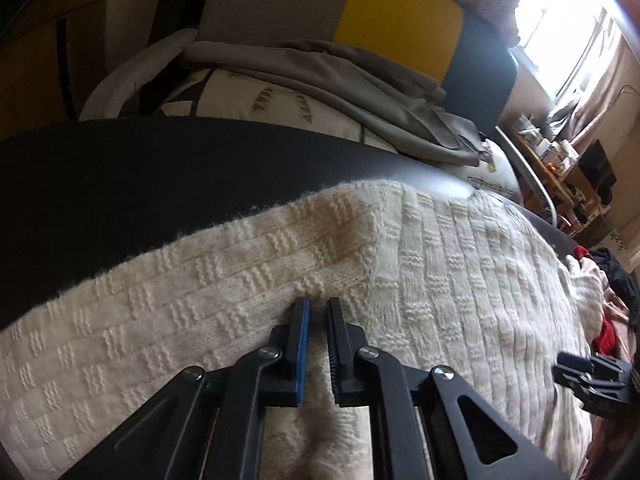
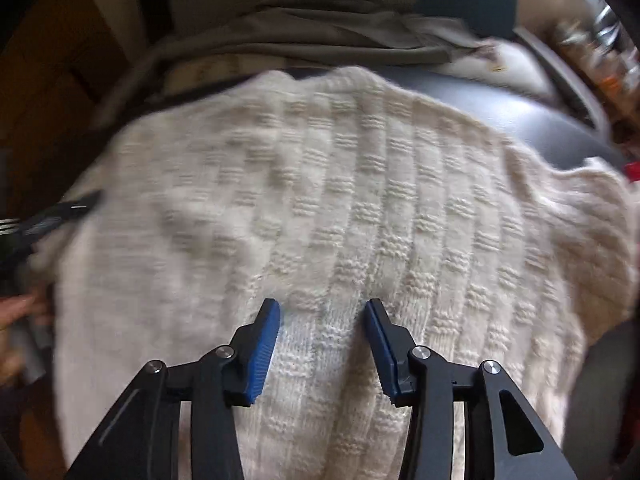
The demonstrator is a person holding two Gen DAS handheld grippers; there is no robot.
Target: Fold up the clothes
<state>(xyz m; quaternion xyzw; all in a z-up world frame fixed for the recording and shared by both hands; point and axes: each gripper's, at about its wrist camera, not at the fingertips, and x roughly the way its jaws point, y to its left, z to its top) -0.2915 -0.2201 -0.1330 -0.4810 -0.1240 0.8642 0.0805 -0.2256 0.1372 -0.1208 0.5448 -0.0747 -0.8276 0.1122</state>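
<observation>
I see a grey cloth (image 1: 320, 76) beside a yellow panel (image 1: 396, 24), a window (image 1: 560, 28), and a cluttered shelf (image 1: 560, 168).

The cream knit sweater (image 1: 400, 264) is thick and fuzzy, with a raised basket-weave pattern of ribbed blocks set in vertical columns. It lies spread flat over a dark tabletop (image 1: 120, 184), covering most of the near part and leaving a bare dark strip along the far side. In the left wrist view a folded-over layer forms a diagonal flap, its fuzzy edge running from near left to far right; a faint brownish patch shows on that flap. In the right wrist view the sweater (image 2: 340, 208) fills the frame, its far edge curved and slightly wavy, its right side hanging over the tabletop's edge.
</observation>
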